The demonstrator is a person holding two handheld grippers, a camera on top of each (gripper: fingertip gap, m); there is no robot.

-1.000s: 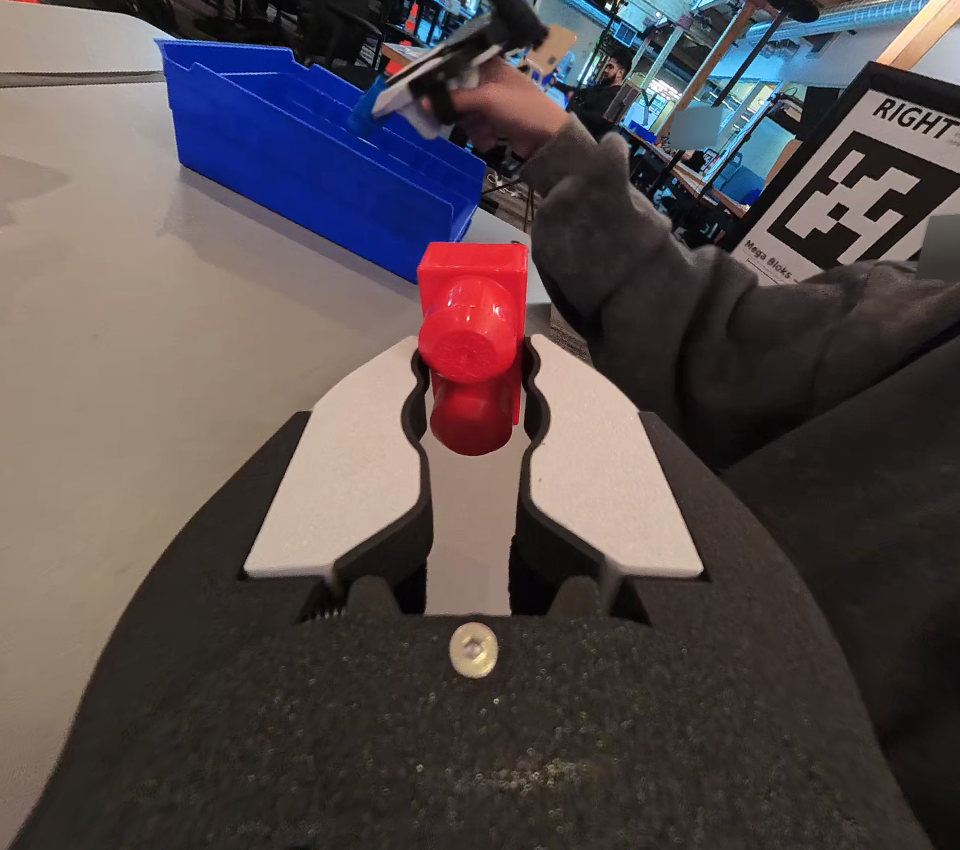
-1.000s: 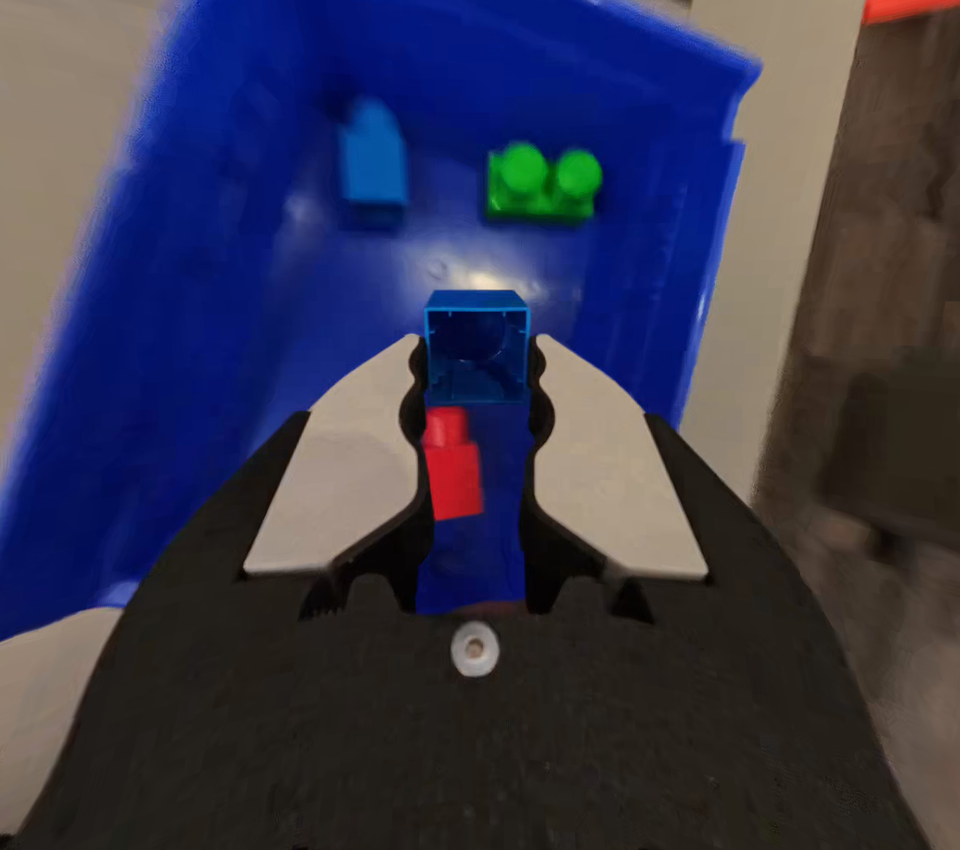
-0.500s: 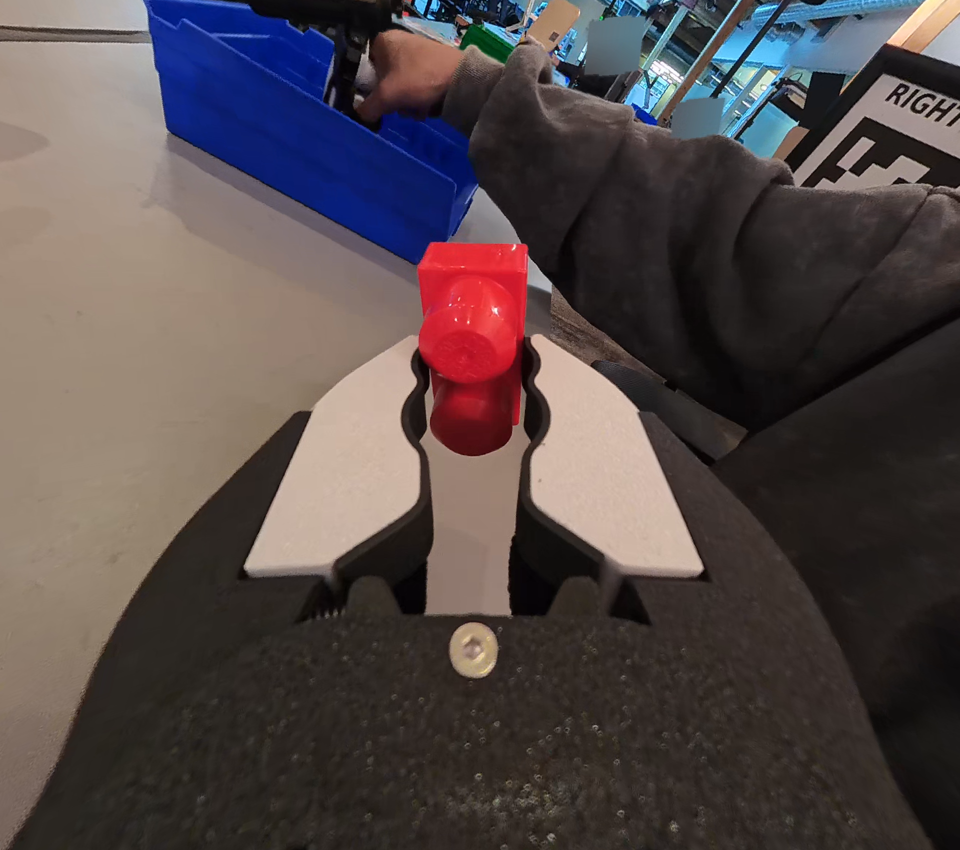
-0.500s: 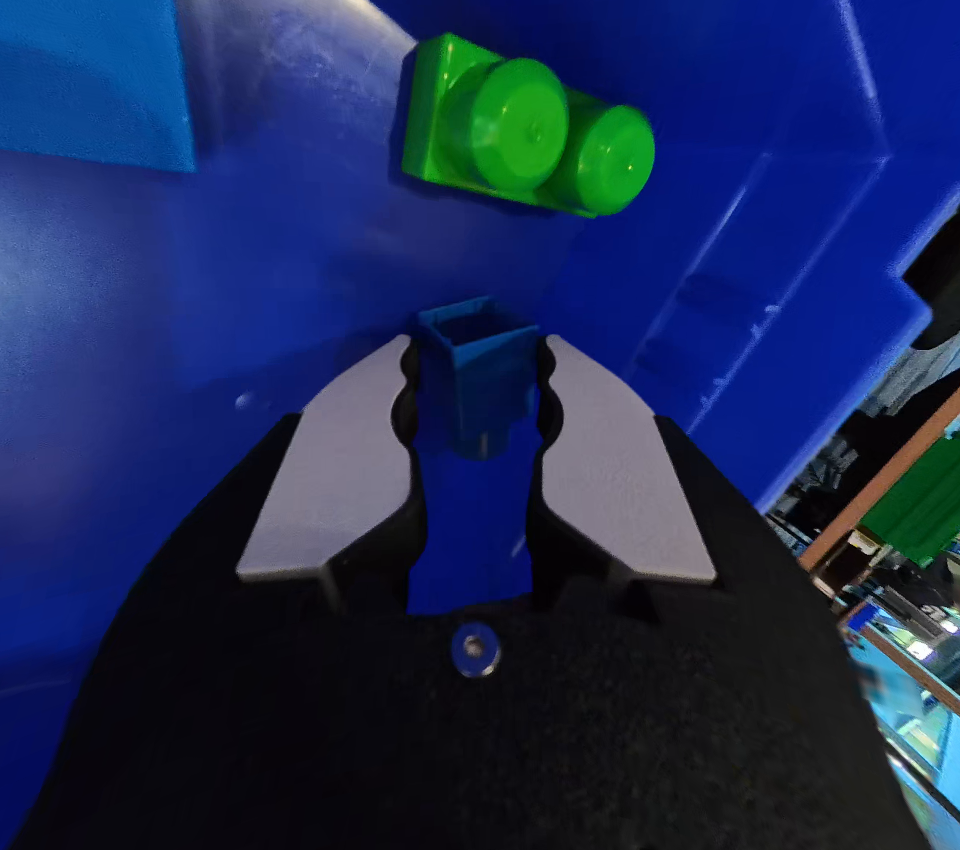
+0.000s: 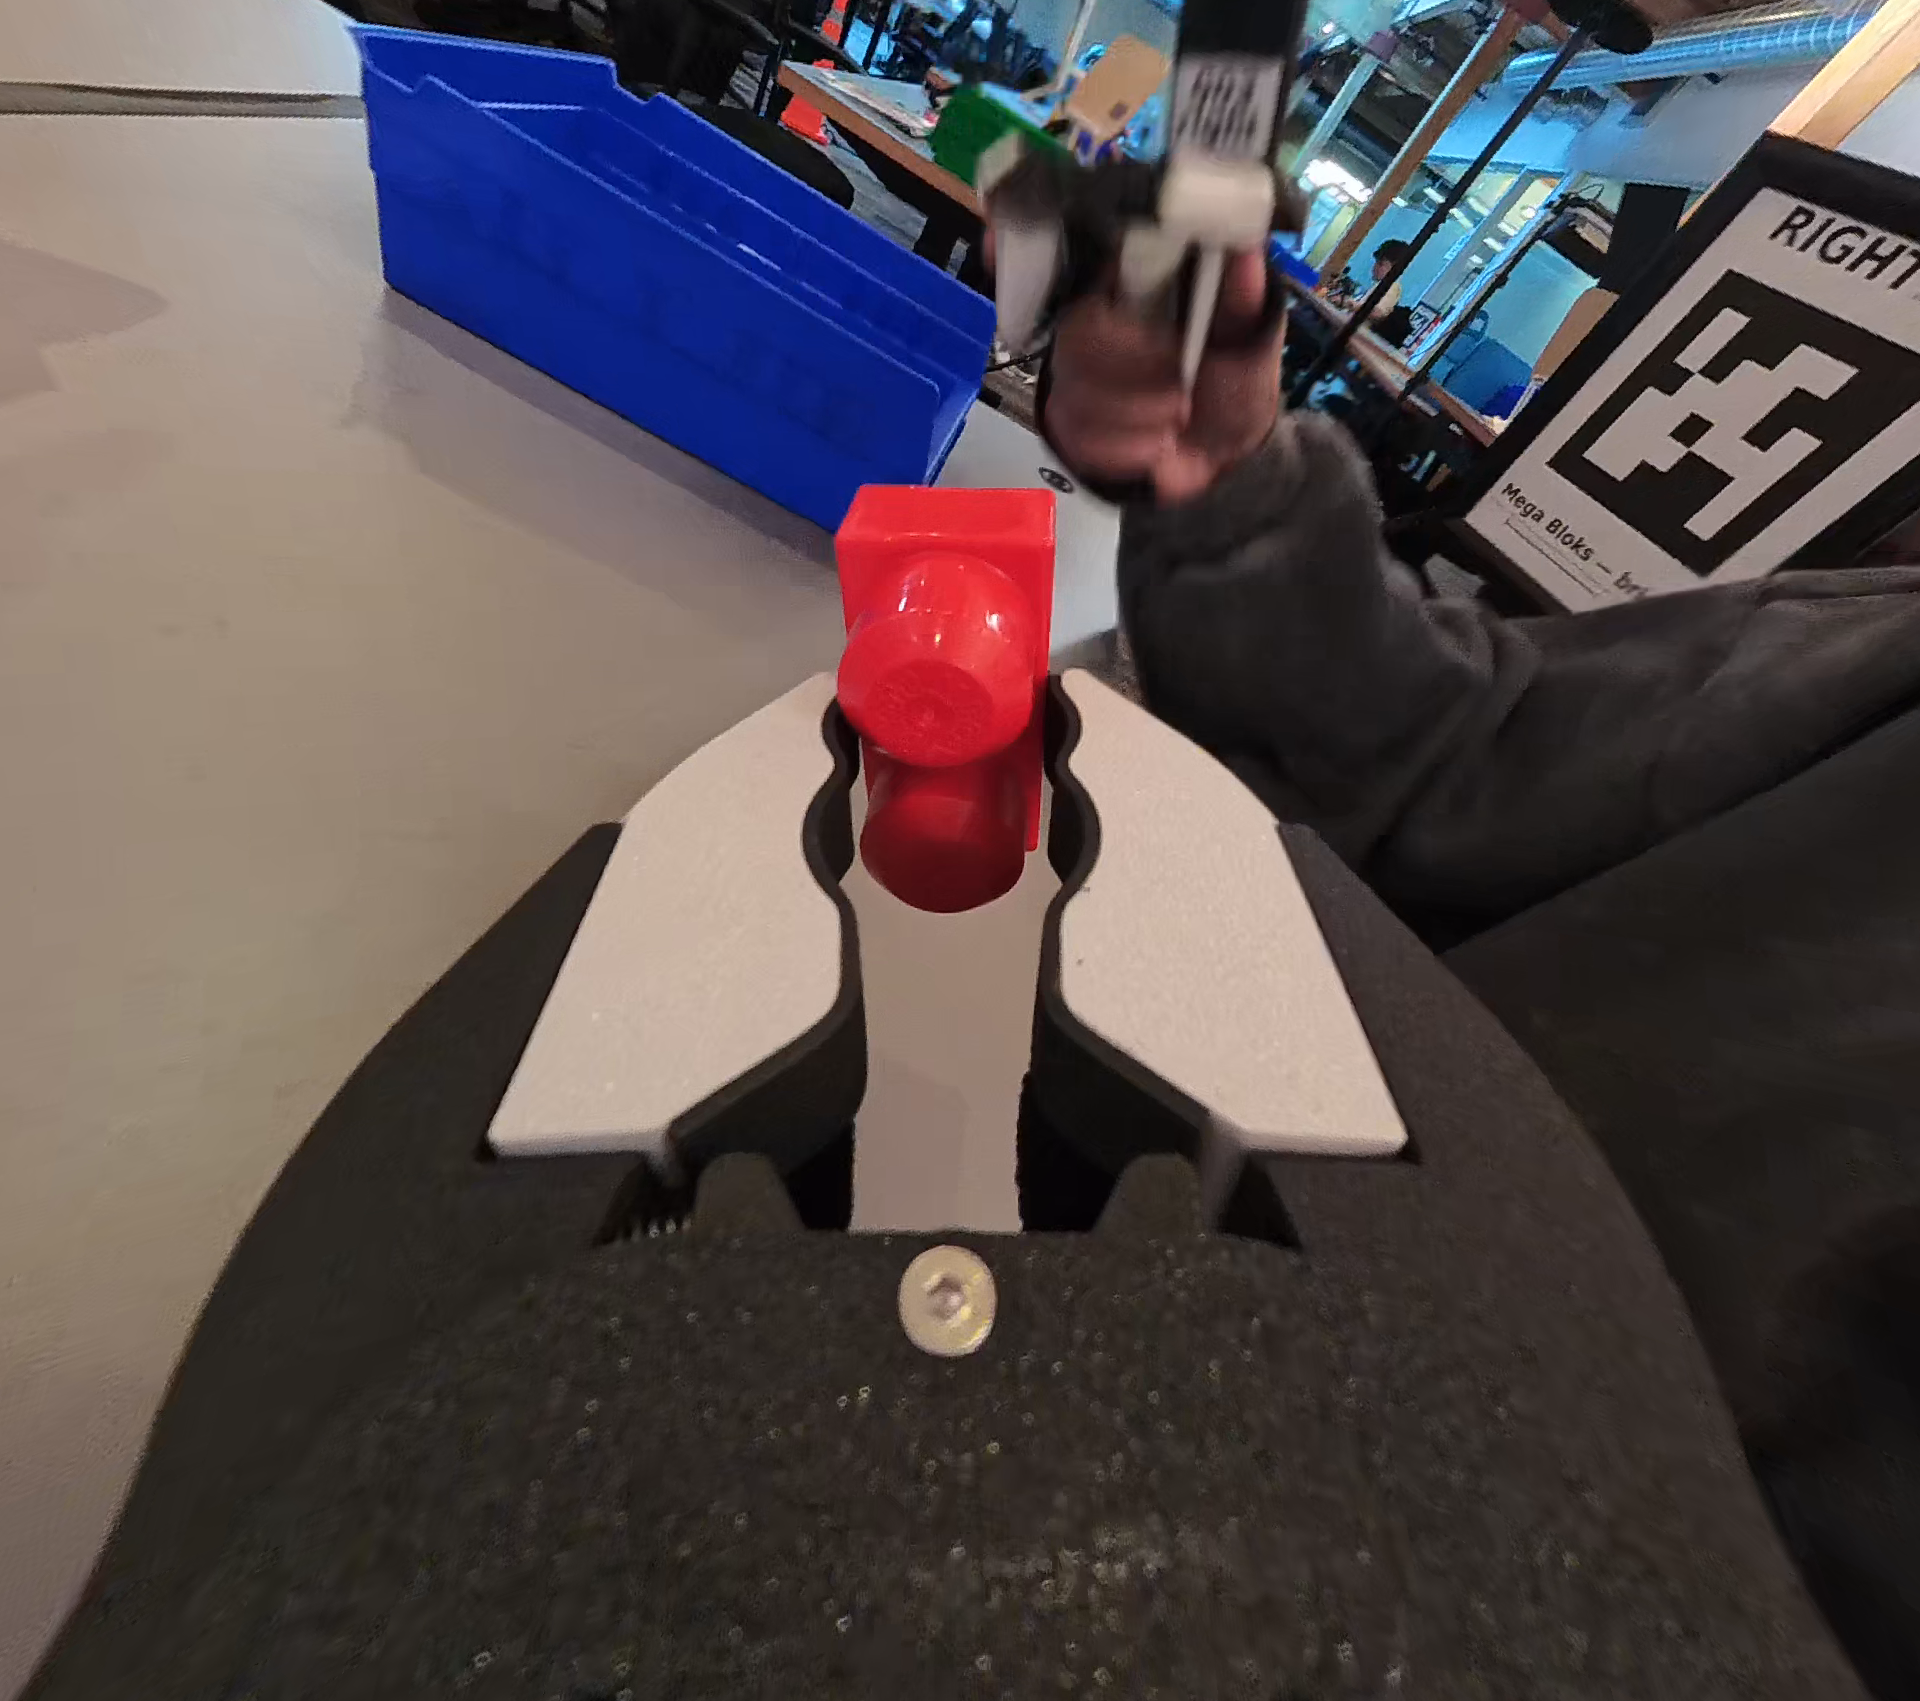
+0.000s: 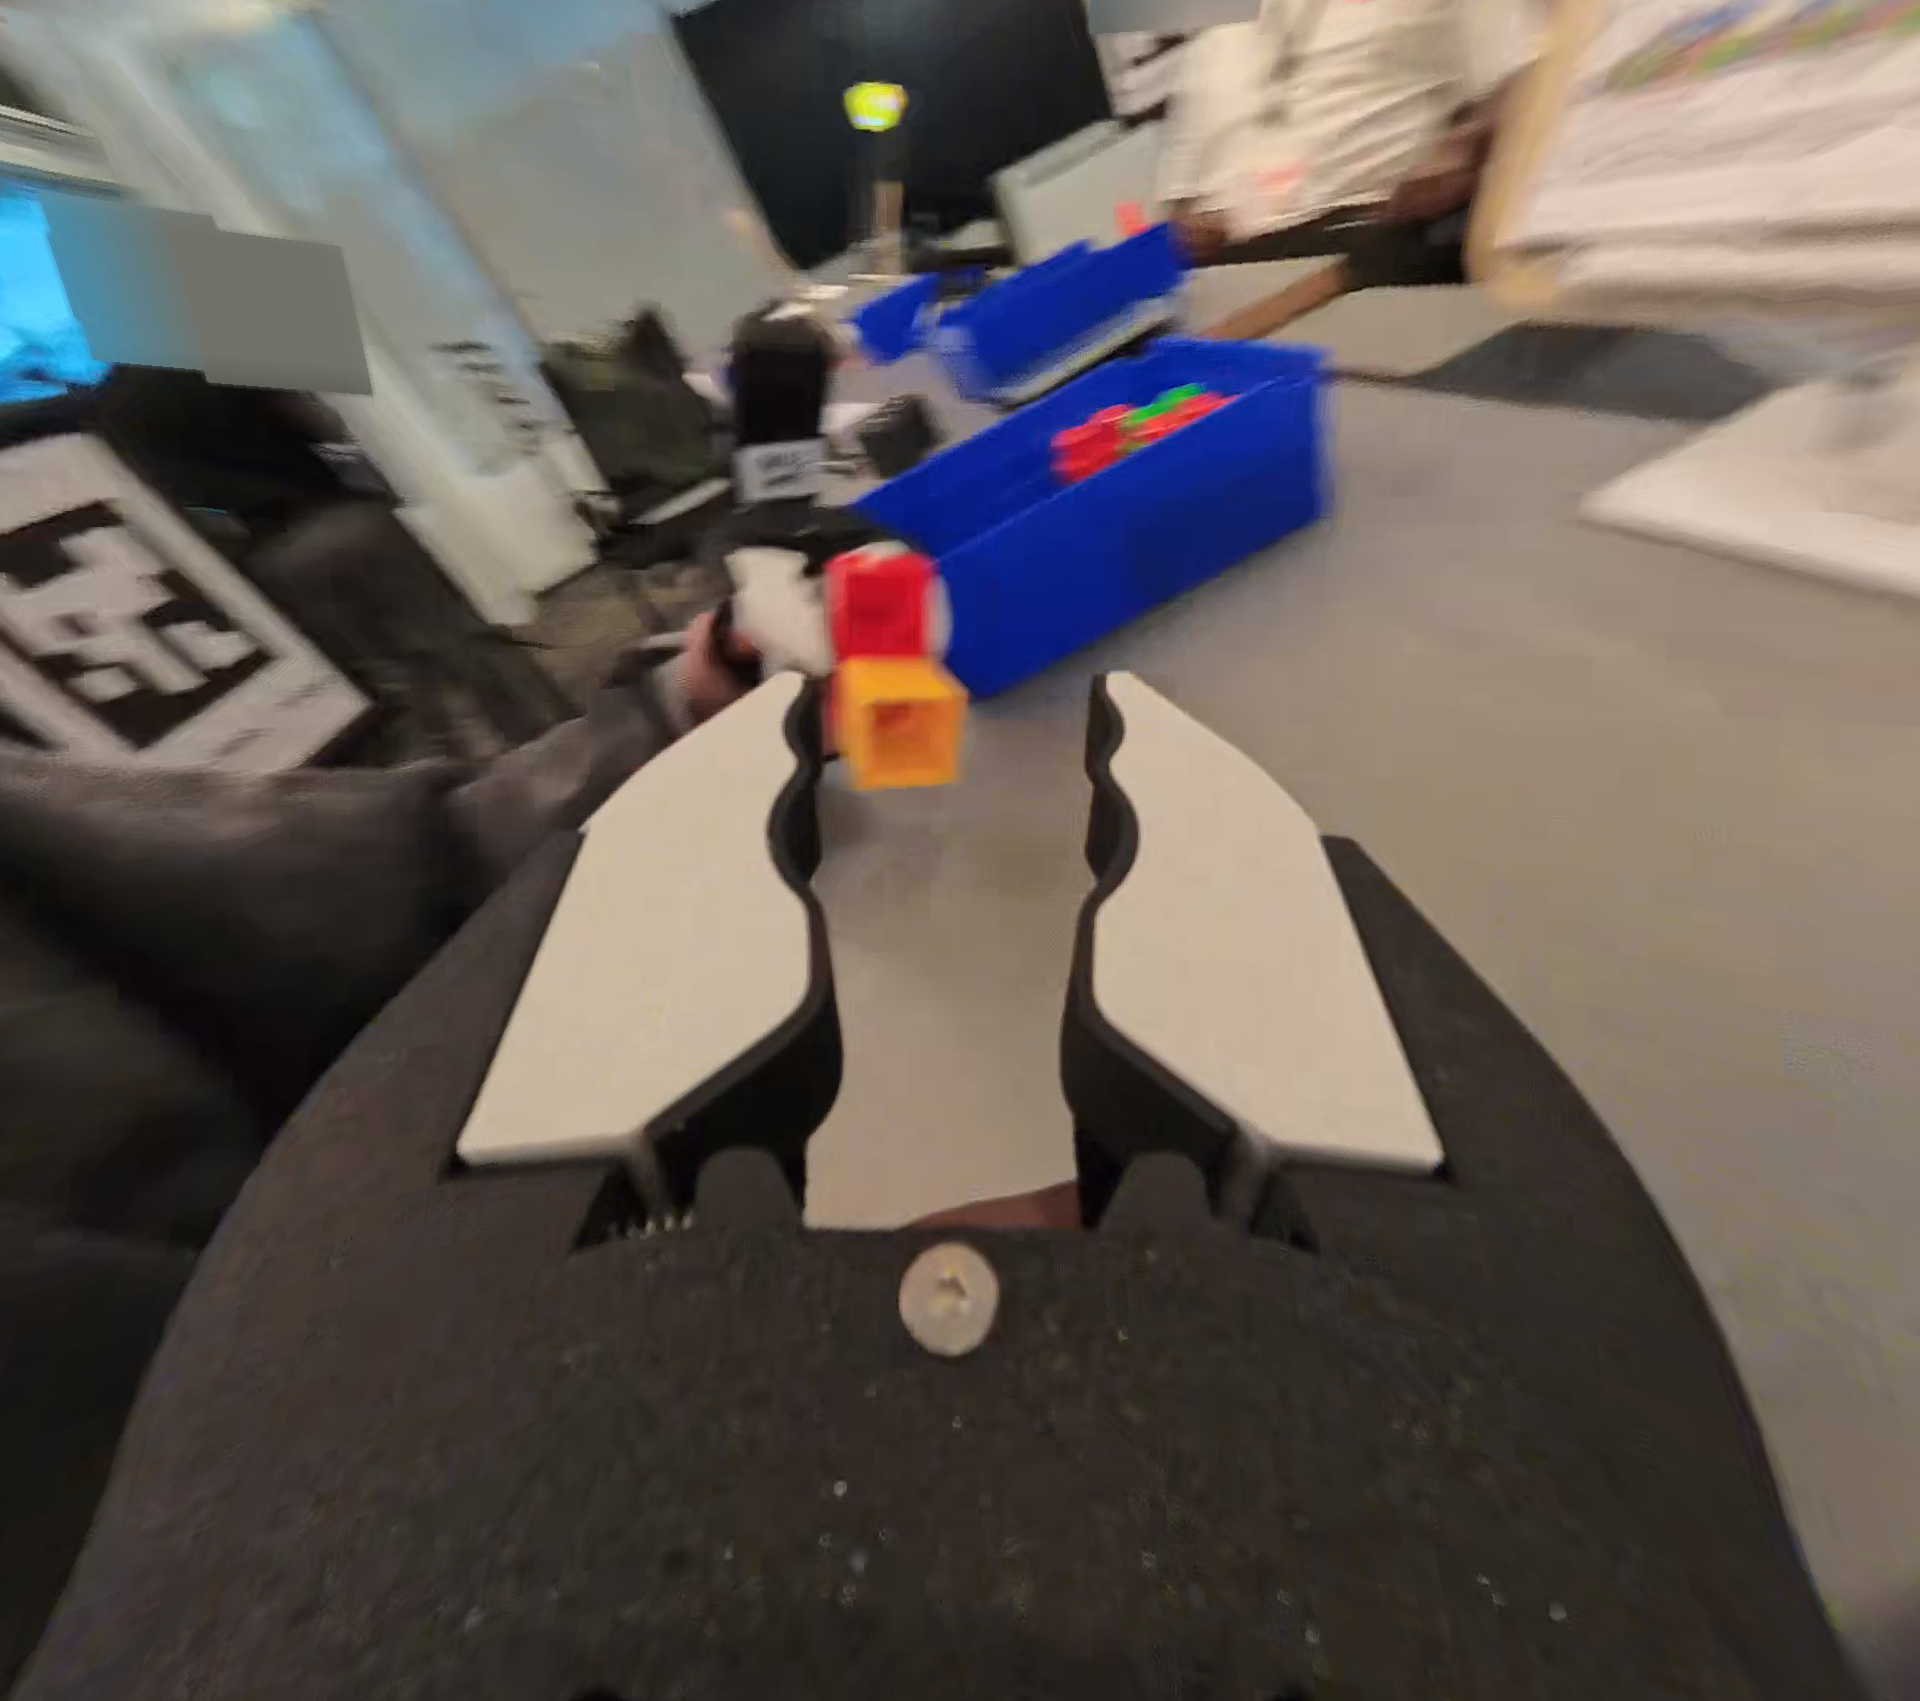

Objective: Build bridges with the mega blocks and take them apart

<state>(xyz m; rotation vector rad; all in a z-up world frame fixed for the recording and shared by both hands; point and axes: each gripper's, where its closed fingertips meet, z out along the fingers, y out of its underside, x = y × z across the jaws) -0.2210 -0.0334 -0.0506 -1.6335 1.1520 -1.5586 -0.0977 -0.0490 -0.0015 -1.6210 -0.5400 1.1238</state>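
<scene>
Between the pale, matte finger plates of the left gripper (image 5: 945, 716): one red block (image 5: 940, 695), glossy moulded plastic, square body with a round stud turned toward the camera; jaws closed narrow on its sides, held above the grey table (image 5: 312, 664). Stud face carries faint embossed writing, too small to make out. In the right wrist view, blurred, the same gripper (image 6: 883, 612) shows farther off with the red block (image 6: 878, 602) and an orange block (image 6: 902, 724) joined just below it, hollow square underside facing the lens.

Right gripper (image 6: 948, 706): jaws apart at a middling width, nothing between them, black foam-textured body, wavy-edged inner pads, one bright screw at the base. In the left wrist view it appears aloft and blurred (image 5: 1101, 280), gripped by a hand (image 5: 1153, 404) in a grey fleece sleeve (image 5: 1455, 716), fingers spread.

Blue bin (image 5: 665, 301): hard plastic, ribbed and stepped walls, resting on the table beyond the red block. Seen from the right wrist (image 6: 1122, 539), it holds a cluster of red and green blocks (image 6: 1132, 425).

Placard (image 5: 1714, 415): white board, black frame, bold square-patterned marker with printed lettering, standing at the table's right edge
</scene>
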